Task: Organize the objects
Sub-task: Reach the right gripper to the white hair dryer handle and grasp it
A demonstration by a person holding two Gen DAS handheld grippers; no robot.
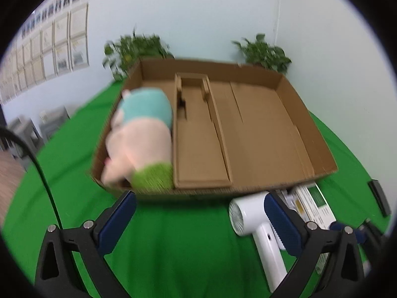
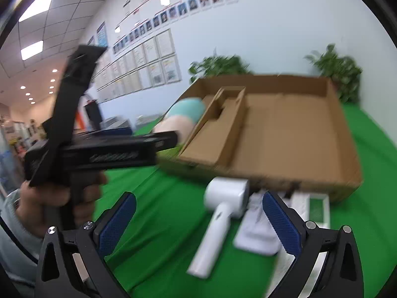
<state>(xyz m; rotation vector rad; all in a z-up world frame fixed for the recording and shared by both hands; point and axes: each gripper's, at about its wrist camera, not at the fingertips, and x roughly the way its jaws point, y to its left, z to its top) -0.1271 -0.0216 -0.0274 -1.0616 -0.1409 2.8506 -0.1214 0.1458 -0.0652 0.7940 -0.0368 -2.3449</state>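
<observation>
Nearest the lens in both wrist views are blue-padded tongs, spread wide with nothing between them: the left tongs point(image 1: 201, 221) hang over bare green worktop point(image 1: 173, 248), the right tongs point(image 2: 199, 221) over the handle of the white hair dryer point(image 2: 218, 221). The dryer lies on the worktop just in front of the near wall of the cardboard box point(image 1: 248, 129), its head close to that wall, its handle running back toward the camera. Beside it, on the right, are a white pouch point(image 2: 255, 233) and a white-and-green carton point(image 1: 315, 203) (both blurred, so what they hold cannot be told). A plush toy point(image 1: 141, 136) already fills the left compartment of the box; the middle cardboard insert and the wide right section look empty.

By my reading, one item is stowed and the dryer is the next pick. That calls for the right tongs to drop lower and pinch across the handle, then lift it over the near wall. The smooth handle may slip or swing head-down.
</observation>
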